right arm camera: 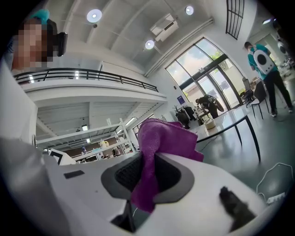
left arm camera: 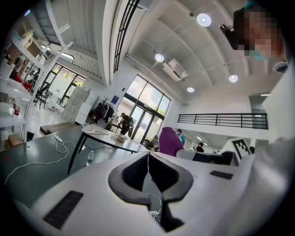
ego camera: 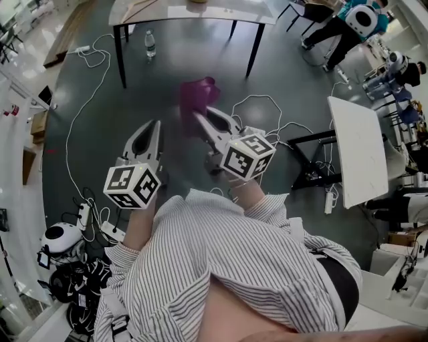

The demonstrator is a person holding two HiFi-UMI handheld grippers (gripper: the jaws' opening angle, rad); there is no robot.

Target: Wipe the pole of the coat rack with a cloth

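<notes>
A purple cloth (ego camera: 196,95) hangs bunched from the tips of my right gripper (ego camera: 198,115), held out over the dark floor. In the right gripper view the jaws of the right gripper (right arm camera: 147,159) are shut on the cloth (right arm camera: 161,136), which spills above and below them. My left gripper (ego camera: 157,125) is held beside it on the left, a little lower. In its own view the left gripper (left arm camera: 148,154) has its jaws touching along a thin line with nothing between them. The cloth (left arm camera: 170,140) shows to the right there. I can make out no coat rack pole in any view.
A black-legged table (ego camera: 194,12) stands ahead with a water bottle (ego camera: 150,45) on the floor under it. A white table (ego camera: 358,150) is at the right. White cables (ego camera: 87,100) and power strips (ego camera: 83,214) lie over the floor. People (ego camera: 348,23) are at the far right.
</notes>
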